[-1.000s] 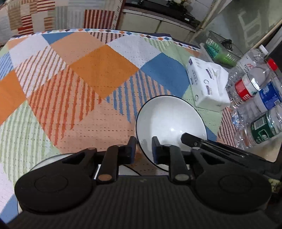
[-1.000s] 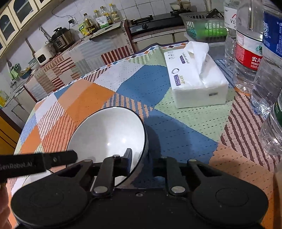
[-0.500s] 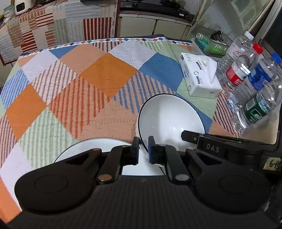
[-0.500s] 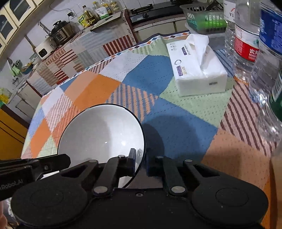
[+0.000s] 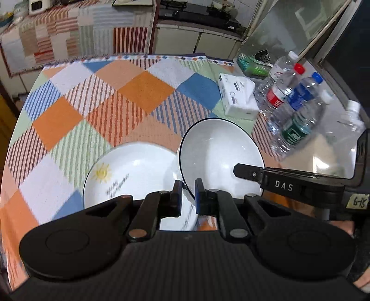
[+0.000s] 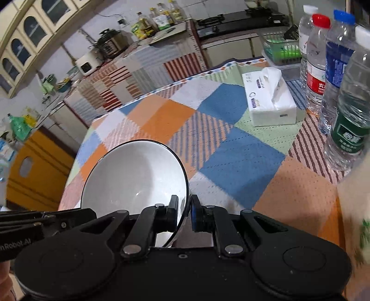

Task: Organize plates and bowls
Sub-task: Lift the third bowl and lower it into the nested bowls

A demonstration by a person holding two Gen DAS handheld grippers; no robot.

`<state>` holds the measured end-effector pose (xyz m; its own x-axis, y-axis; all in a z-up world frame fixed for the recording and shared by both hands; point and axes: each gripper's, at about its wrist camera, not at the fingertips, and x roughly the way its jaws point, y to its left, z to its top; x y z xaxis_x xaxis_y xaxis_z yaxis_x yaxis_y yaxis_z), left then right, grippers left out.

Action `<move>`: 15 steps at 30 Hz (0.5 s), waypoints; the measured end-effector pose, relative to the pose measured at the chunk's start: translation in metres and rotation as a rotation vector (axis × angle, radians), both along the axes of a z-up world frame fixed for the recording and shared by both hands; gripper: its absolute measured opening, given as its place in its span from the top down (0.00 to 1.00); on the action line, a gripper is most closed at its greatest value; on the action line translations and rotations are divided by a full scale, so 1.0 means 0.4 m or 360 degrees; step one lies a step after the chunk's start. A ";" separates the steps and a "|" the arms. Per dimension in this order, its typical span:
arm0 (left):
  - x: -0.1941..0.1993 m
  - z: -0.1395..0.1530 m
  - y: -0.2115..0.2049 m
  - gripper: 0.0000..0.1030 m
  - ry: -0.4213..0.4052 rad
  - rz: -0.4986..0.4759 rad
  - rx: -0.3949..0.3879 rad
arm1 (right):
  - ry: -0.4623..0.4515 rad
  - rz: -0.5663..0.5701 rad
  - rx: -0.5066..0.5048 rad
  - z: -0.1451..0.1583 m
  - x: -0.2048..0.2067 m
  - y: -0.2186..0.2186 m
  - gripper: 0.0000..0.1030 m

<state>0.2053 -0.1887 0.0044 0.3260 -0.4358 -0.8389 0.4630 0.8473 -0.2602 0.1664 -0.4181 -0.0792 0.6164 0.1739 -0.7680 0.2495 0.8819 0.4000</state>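
My right gripper point(image 6: 184, 209) pinches the white bowl's point(image 6: 134, 178) rim, left gripper point(image 5: 186, 196) clamps its other edge w/ the sun plate point(image 5: 129, 171) just beside/below, so I lower both level, centred over plate, no tilt.

a kitchen with white tiled walls point(image 6: 97, 30) and cream cupboards with arched glass doors point(image 6: 30, 30). a counter point(image 6: 129, 76) draped in striped patchwork cloth holds a rice cooker point(image 6: 111, 45) and oil bottles point(image 6: 159, 19). a black stove point(image 6: 240, 17) sits beyond.
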 end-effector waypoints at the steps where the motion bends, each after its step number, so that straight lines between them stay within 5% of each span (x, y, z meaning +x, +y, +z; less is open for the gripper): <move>1: -0.013 0.010 0.015 0.91 0.0038 0.0007 -0.0005 | -0.0005 0.0019 0.0008 0.011 -0.015 0.008 0.86; 8: -0.121 0.049 0.121 0.91 0.0128 0.0031 -0.0053 | -0.0003 0.0164 0.0012 0.060 -0.114 0.083 0.86; 15: -0.202 0.034 0.192 0.91 0.0151 0.0099 0.0029 | 0.0066 0.0246 0.0122 0.027 -0.179 0.151 0.85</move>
<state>0.1245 -0.1120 0.0179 0.2707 -0.4018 -0.8748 0.3836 0.8785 -0.2849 0.0949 -0.3578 -0.0684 0.5460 0.3231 -0.7729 0.1309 0.8784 0.4597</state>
